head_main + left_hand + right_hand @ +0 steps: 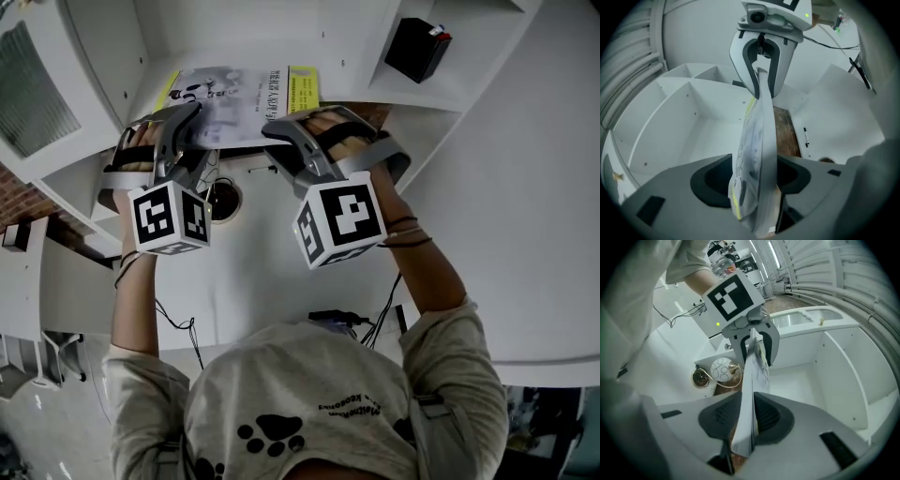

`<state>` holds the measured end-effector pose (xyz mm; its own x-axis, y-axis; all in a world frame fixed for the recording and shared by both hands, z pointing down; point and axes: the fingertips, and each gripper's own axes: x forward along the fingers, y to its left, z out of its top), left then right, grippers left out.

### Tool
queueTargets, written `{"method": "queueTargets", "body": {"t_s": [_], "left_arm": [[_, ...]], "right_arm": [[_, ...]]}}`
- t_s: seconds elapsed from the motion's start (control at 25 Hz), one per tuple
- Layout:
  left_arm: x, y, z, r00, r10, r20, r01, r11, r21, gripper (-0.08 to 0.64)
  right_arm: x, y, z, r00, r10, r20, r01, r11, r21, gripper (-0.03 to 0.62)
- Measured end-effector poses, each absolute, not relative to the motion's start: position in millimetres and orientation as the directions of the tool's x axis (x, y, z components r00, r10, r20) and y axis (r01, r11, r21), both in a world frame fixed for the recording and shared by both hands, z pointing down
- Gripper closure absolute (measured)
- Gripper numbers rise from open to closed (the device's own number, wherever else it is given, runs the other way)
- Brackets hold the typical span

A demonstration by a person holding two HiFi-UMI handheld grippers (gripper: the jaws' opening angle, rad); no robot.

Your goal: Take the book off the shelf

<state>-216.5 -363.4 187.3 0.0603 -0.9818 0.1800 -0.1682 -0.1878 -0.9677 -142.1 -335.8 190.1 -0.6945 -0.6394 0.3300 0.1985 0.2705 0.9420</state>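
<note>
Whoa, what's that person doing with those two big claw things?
A person holds a gripper in each hand and is handling a thin book by the white shelf. The right gripper is clamped on one edge of the book. The left gripper has the opposite edge between its jaws, but they stand wide apart and do not squeeze it. Only the right one grips it now.

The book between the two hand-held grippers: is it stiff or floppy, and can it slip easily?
Probably floppy: the book is thin, and its cover curves in the left gripper view. Likely light, as it seems to have few pages. It may slip or sag: only the right hand-held gripper pinches its edge, while the left hand-held gripper stands open around it.
</note>
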Motion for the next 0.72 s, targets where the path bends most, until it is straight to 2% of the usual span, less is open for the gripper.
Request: {"method": "queueTargets", "body": {"t_s": [0.12,0.16,0.24,0.48,0.6,0.72], "left_arm": [[-216.8,-368.3,187.3,0.041,-0.982,0.185,-0.123,-0.189,-0.974,0.321],[-217.0,-368.6,187.4,0.043,-0.982,0.186,-0.123,-0.19,-0.974,0.341],[-216.7,-366.8,186.3,0.048,-0.983,0.177,-0.131,-0.182,-0.975,0.433],[-209.4,-357.9,181.4,0.005,-0.987,0.163,-0.12,-0.163,-0.979,0.471],[-206.5,-355.3,182.0,-0.017,-0.985,0.173,-0.121,-0.17,-0.978,0.471],[-203.6,-351.2,180.9,-0.032,-0.984,0.176,-0.131,-0.171,-0.977,0.471]], "right_arm": [[-138.7,-327.8,185.9,-0.707,-0.618,0.344,0.208,0.283,0.936,0.509],[-137.8,-325.1,184.3,-0.711,-0.612,0.346,0.207,0.289,0.935,0.509],[-136.1,-320.5,180.6,-0.715,-0.607,0.347,0.195,0.303,0.933,0.509],[-127.0,-318.0,176.2,-0.71,-0.633,0.309,0.141,0.302,0.943,0.504],[-125.5,-323.3,175.7,-0.685,-0.675,0.276,0.115,0.274,0.955,0.376],[-128.0,-329.6,176.2,-0.657,-0.71,0.253,0.111,0.242,0.964,0.319]]}}
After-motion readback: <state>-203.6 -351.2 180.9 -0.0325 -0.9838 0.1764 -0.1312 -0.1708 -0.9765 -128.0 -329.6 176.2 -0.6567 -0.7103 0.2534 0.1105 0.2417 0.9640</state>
